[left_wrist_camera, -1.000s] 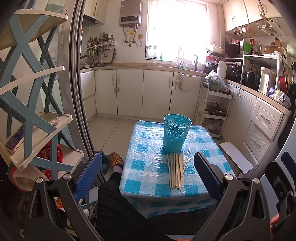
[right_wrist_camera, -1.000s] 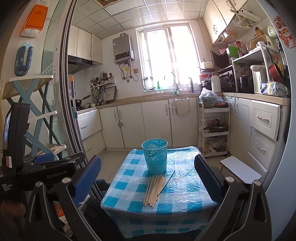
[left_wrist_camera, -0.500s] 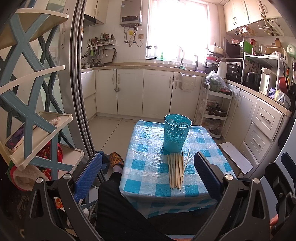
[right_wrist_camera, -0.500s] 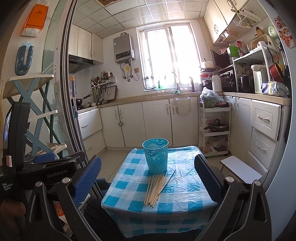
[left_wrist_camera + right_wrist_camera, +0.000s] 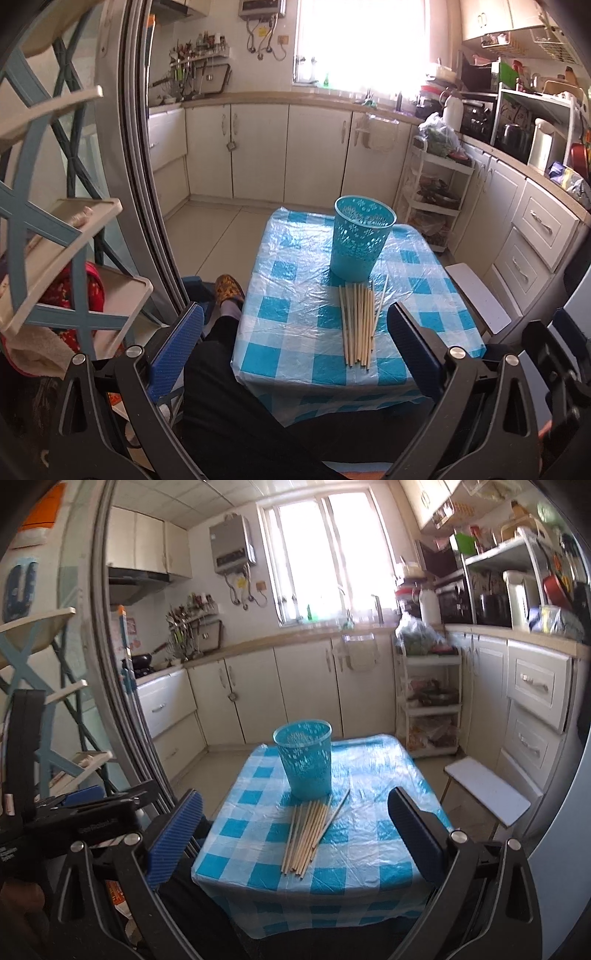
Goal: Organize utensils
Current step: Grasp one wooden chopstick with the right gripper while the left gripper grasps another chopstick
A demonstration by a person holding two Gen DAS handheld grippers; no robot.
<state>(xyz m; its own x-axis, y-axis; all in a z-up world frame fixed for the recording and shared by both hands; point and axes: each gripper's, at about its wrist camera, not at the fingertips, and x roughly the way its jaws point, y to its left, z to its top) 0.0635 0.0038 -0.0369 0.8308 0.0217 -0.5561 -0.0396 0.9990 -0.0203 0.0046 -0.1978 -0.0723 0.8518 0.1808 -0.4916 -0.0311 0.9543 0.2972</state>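
Several wooden chopsticks (image 5: 357, 324) lie side by side on a small table with a blue-and-white checked cloth (image 5: 295, 317). A teal perforated cup (image 5: 361, 239) stands upright just behind them. My left gripper (image 5: 295, 347) is open and empty, held short of the table's near edge. In the right wrist view the chopsticks (image 5: 308, 834) and the cup (image 5: 304, 762) show again on the cloth (image 5: 369, 842). My right gripper (image 5: 295, 834) is open and empty, also short of the near edge. The left gripper's body (image 5: 74, 827) shows at the left.
A person's dark-trousered leg (image 5: 229, 398) runs under the table's near left corner. A blue-and-cream shelf rack (image 5: 55, 251) and a metal door frame (image 5: 147, 184) stand at the left. A white stool (image 5: 487, 790) and kitchen cabinets (image 5: 535, 709) stand at the right.
Both grippers have moved forward toward the table; the cup and chopsticks look larger and nearer. The right wrist view has tilted down. Both stay open.
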